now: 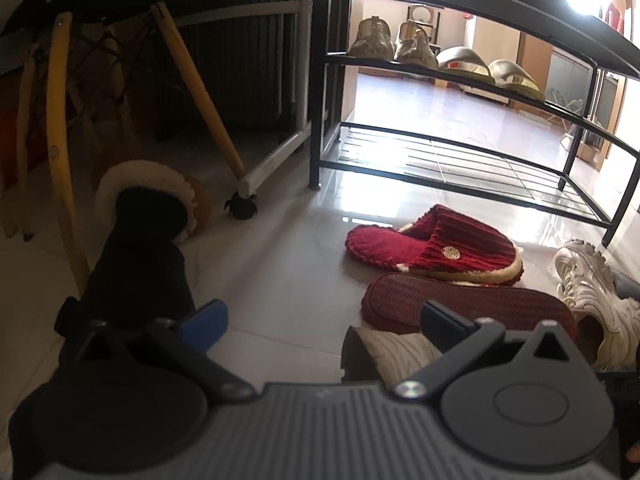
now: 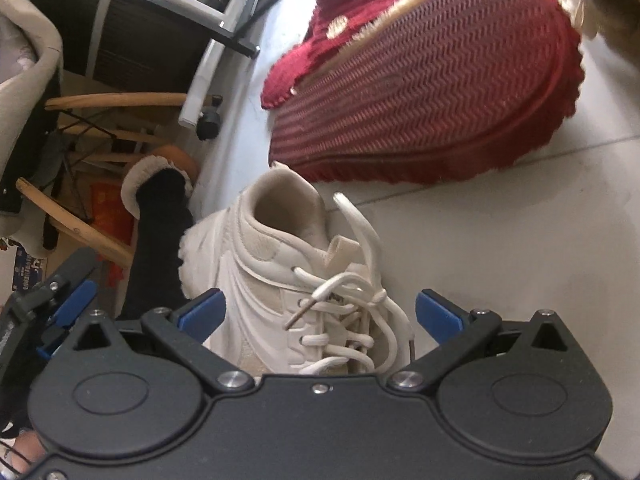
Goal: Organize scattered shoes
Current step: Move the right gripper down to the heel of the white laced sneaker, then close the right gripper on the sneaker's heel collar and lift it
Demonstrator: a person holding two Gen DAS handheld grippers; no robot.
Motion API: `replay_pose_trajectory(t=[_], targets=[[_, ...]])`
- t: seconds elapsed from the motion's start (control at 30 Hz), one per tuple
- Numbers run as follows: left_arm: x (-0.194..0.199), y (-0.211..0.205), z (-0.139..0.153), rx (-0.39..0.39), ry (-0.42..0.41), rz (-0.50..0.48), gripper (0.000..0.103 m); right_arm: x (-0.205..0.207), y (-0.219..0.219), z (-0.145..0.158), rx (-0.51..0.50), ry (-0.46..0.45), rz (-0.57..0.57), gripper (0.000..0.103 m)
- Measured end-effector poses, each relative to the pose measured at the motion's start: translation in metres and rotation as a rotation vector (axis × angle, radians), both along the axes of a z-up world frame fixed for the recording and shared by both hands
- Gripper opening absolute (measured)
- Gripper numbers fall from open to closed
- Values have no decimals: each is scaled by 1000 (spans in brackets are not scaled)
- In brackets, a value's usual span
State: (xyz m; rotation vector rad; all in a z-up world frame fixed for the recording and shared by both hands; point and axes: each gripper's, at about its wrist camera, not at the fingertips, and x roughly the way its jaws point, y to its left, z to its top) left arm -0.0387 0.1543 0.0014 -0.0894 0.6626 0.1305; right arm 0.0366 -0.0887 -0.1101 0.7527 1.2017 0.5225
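Observation:
My left gripper (image 1: 320, 320) hangs open above the pale floor with nothing between its fingers. Ahead of it lie a red knitted slipper (image 1: 436, 244), upright, and its mate (image 1: 460, 304), turned sole-up. A white lace-up sneaker (image 1: 592, 292) lies at the right. Part of a second pale sneaker (image 1: 384, 350) shows behind my right finger. In the right wrist view, my right gripper (image 2: 320, 312) is open and straddles this white sneaker (image 2: 280, 272), one blue pad (image 2: 204, 314) beside each flank. Beyond it are the sole-up slipper (image 2: 432, 92) and the upright one (image 2: 348, 12).
A black metal shoe rack (image 1: 460, 140) stands ahead; beige shoes (image 1: 412, 46) and sandals (image 1: 492, 72) sit on its middle shelf, and its bottom shelf is bare. A person's black-clad leg in a fleece-lined slipper (image 1: 148, 200) stands at left by a wooden-legged chair (image 1: 60, 120) and a wheeled white frame (image 1: 276, 156).

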Motion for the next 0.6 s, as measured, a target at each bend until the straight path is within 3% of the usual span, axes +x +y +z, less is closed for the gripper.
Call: replay_pose_trajectory(t=[0.27, 0.53, 0.6], targets=[[-1, -2, -3, -5, 20, 8, 103, 7, -1, -18, 112, 64, -27, 103], [-3, 1, -6, -8, 38, 25, 103, 17, 14, -19, 134, 73, 11, 103], [-5, 3, -6, -4, 35, 35, 103, 11, 17, -11, 106, 16, 8, 91]])
